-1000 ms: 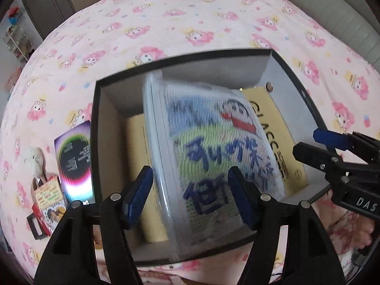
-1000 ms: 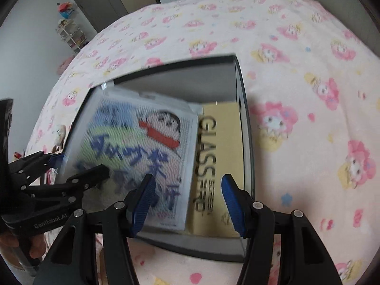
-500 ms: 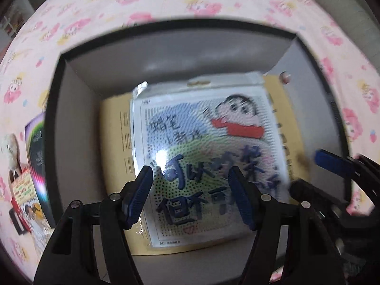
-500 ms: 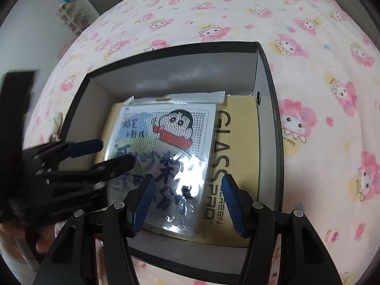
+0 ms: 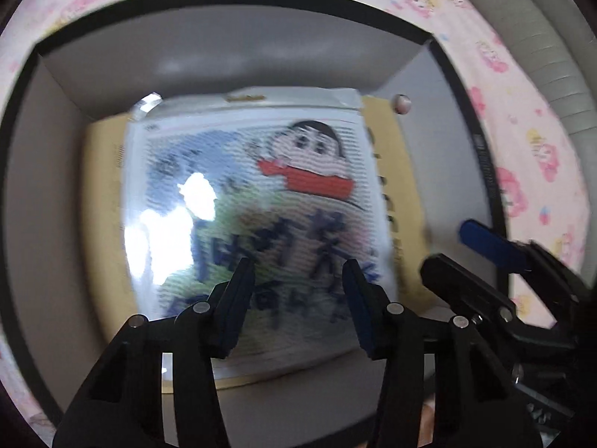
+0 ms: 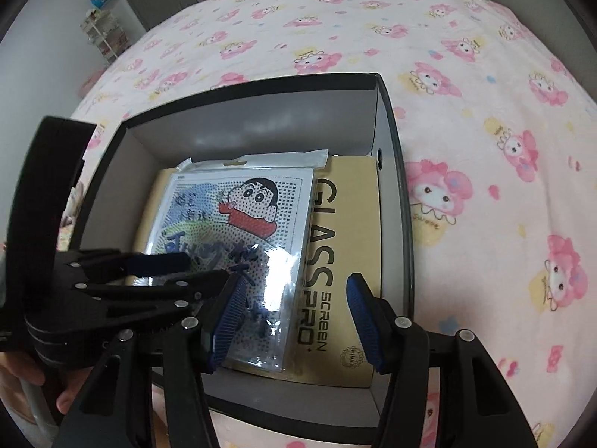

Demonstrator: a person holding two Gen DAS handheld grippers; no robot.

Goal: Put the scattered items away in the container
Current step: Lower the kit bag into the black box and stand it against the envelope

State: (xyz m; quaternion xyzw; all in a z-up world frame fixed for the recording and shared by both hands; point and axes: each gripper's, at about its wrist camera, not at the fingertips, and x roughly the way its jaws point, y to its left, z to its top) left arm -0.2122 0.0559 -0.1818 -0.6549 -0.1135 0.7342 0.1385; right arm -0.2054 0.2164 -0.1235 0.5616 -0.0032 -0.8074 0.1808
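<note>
A black box with grey inner walls (image 6: 395,171) sits on the bed. Inside it a clear-wrapped cartoon picture pack (image 6: 238,239) lies flat on a tan "GLASS SCREEN PRO" box (image 6: 347,231). The left wrist view shows the same pack (image 5: 253,201), blurred, and the box wall (image 5: 224,52). My left gripper (image 5: 298,291) is open and empty just above the pack; it also shows in the right wrist view (image 6: 183,272). My right gripper (image 6: 294,310) is open and empty over the box's near edge; it also shows at the right of the left wrist view (image 5: 459,254).
The box rests on a pink cartoon-print bedspread (image 6: 485,119). A grey padded headboard (image 5: 552,59) runs along the right. Shelves and cabinets (image 6: 108,33) stand at the far side of the room.
The pack has gone from tilted in my left gripper to lying flat in the box. My left gripper has moved down into the box, closer to the pack. My right gripper has shifted slightly.
</note>
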